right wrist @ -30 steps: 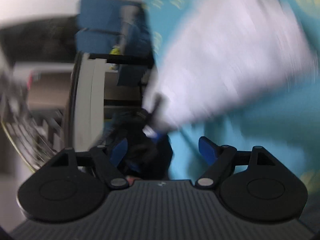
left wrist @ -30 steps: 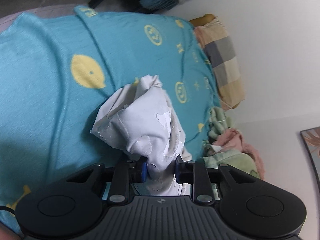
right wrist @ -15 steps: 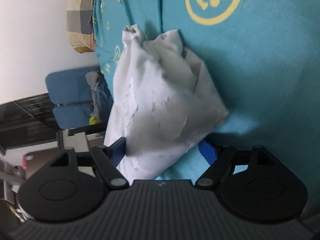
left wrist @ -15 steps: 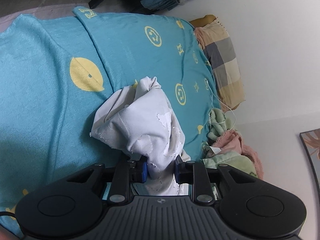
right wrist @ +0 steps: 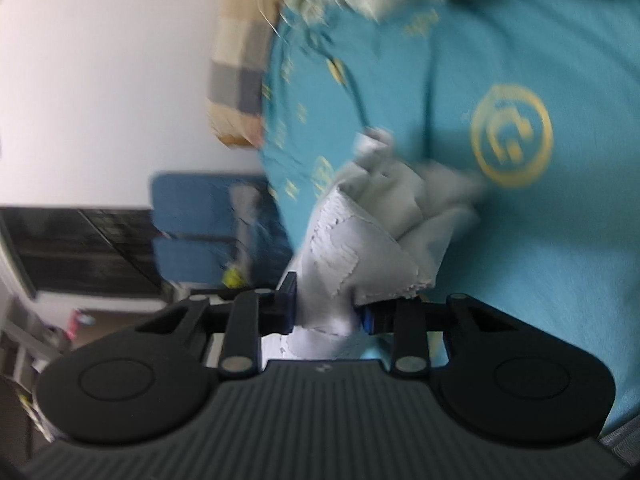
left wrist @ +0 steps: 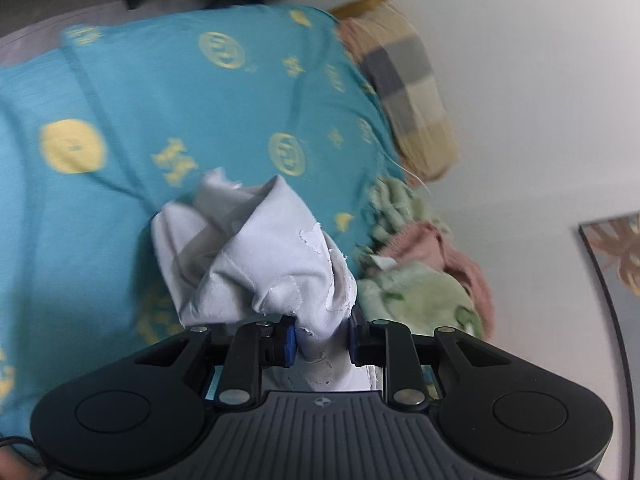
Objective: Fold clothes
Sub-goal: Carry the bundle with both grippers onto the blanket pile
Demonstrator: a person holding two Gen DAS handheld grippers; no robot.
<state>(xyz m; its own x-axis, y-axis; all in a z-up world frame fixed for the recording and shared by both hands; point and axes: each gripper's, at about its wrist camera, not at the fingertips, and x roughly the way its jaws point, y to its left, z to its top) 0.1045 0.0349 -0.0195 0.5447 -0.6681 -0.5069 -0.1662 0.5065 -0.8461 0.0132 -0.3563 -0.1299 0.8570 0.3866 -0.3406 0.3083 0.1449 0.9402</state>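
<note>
Both the left gripper (left wrist: 322,340) and right gripper (right wrist: 328,314) pinch the bunched white garment (left wrist: 256,256) at lower centre, over the teal smiley-print sheet (left wrist: 180,92).

Both wrist views, somewhat blurred, closely share white garment (left wrist: 272,256) (right wrist: 360,248).

No legible words or numbers anywhere; only yellow ringed emblems, perhaps smiley faces, and blurred letter-like marks printed across the teal sheet (left wrist: 224,92), too smeared to read
</note>
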